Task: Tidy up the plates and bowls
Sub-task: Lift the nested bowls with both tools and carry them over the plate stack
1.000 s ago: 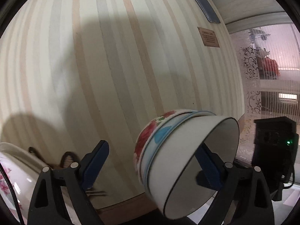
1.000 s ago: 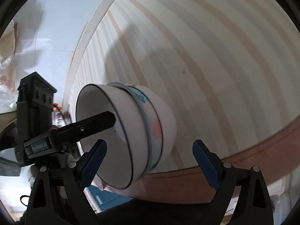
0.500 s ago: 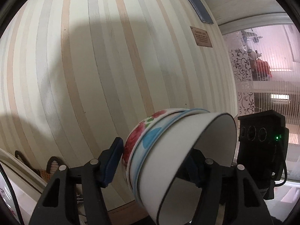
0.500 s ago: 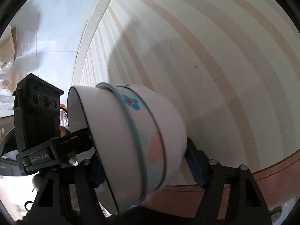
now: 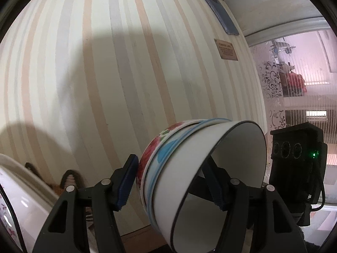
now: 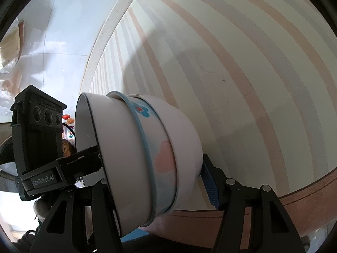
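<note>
We see a nested stack of three enamel bowls (image 5: 189,181) held up on its side in front of a cream wall with beige and grey vertical stripes (image 5: 94,73). The stack is a plain white bowl with a dark rim (image 5: 210,189), inside a white bowl with a blue rim and blue and pink hearts (image 6: 155,147), inside a bowl with red flowers (image 5: 147,158).

The left gripper (image 5: 170,187) has just been closing, and its jaws now stand about half apart, clamped across the stack: the left blue pad (image 5: 126,183) presses the flowered bowl's base, and the other finger reaches inside the white bowl, where the rim partly hides it.

The right gripper (image 6: 151,179) has also just been closing on the same stack from the other side. Its right blue pad (image 6: 210,185) lies against the outermost bowl's base; its left finger is covered by the bowls, so we cannot make out that contact. In this view the outer bowl looks plain white, its flowers turned away.

Each camera shows the other gripper's black body (image 5: 294,168) beside the stack. At the lower left of the left wrist view a white dish with small pink flowers (image 5: 14,200) is cut off by the picture edge, and we cannot tell what the dark looped thing (image 5: 69,179) behind it is. A small brown plaque (image 5: 226,49) carries unreadable text.
</note>
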The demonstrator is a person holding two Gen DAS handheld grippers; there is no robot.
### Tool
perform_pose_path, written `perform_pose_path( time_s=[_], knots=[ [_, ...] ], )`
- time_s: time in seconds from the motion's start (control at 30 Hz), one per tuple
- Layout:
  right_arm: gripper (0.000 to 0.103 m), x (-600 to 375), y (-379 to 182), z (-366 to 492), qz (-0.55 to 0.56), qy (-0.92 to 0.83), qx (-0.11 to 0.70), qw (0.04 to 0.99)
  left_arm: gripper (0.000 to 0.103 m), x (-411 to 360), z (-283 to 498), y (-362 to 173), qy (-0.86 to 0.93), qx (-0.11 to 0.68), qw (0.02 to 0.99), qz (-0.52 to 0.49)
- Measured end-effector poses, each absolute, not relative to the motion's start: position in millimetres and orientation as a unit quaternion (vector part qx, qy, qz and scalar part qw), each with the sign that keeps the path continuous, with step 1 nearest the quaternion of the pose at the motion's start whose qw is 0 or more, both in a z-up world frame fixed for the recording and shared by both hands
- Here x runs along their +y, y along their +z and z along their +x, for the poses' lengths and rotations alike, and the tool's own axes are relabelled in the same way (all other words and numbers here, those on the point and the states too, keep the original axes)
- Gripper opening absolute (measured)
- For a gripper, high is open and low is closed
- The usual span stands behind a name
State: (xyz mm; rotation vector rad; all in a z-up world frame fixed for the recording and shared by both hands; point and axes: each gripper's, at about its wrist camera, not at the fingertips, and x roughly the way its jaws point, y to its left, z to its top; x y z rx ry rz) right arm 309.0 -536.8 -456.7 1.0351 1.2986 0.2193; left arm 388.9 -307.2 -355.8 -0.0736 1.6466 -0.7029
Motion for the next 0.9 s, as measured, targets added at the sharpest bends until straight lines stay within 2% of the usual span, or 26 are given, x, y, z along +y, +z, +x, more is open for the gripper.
perform_pose_path(
  time_s=[0.4, 0.9],
  knots=[
    [0.062, -498, -414, 343, 0.425, 0.143, 0.576, 0.684, 0.06, -253, 399, -309, -0.275, 0.686, 0.671, -0.068],
    [0.062, -381, -384, 389, 0.35, 0.259, 0.603, 0.668, 0.06, -129, 389, -285, -0.171, 0.654, 0.723, -0.141]
  ],
)
